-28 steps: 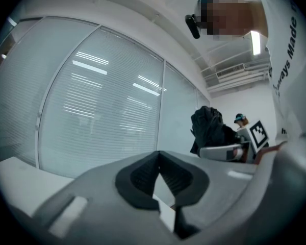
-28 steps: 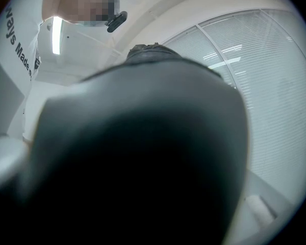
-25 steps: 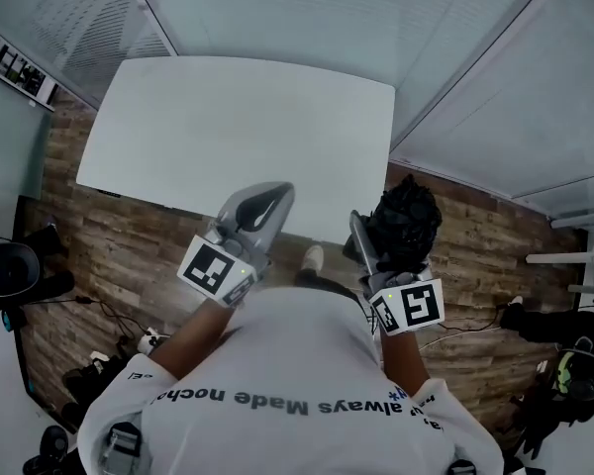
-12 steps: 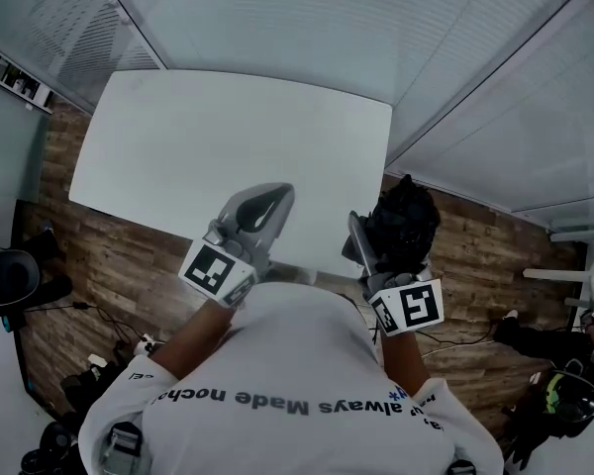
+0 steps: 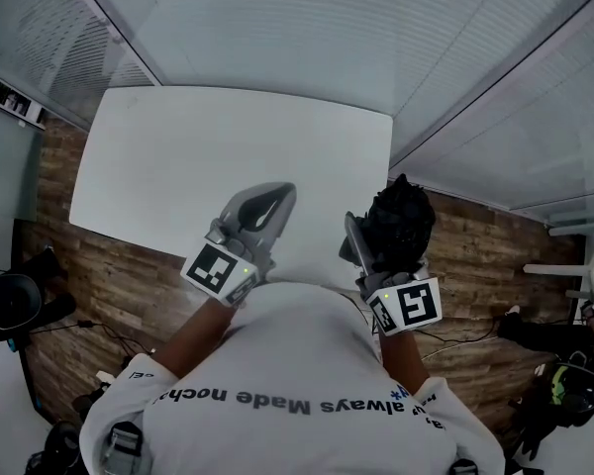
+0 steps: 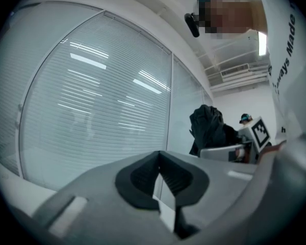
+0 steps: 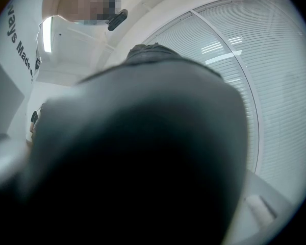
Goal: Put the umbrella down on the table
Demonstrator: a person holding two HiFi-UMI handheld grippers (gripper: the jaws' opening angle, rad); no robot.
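Observation:
A black folded umbrella (image 5: 401,221) sits bundled in my right gripper (image 5: 378,240), which is shut on it just off the right front corner of the white table (image 5: 228,146). Seen from the right gripper view, the dark umbrella (image 7: 143,157) blocks nearly everything and hides the jaws. My left gripper (image 5: 268,202) reaches over the table's front edge, shut with nothing in it; its dark pads (image 6: 143,177) meet in the left gripper view. That view also catches the umbrella (image 6: 206,126) and the right gripper's marker cube (image 6: 259,131) off to the right.
Glass walls with blinds (image 5: 307,38) run behind and to the right of the table. Wooden floor (image 5: 109,265) shows around it. A dark chair (image 5: 10,300) and cables lie at the left, bags and gear (image 5: 569,379) at the right.
The table has come nearer in the head view. Both grippers now reach over or beside its front edge, with the umbrella still held in the right one.

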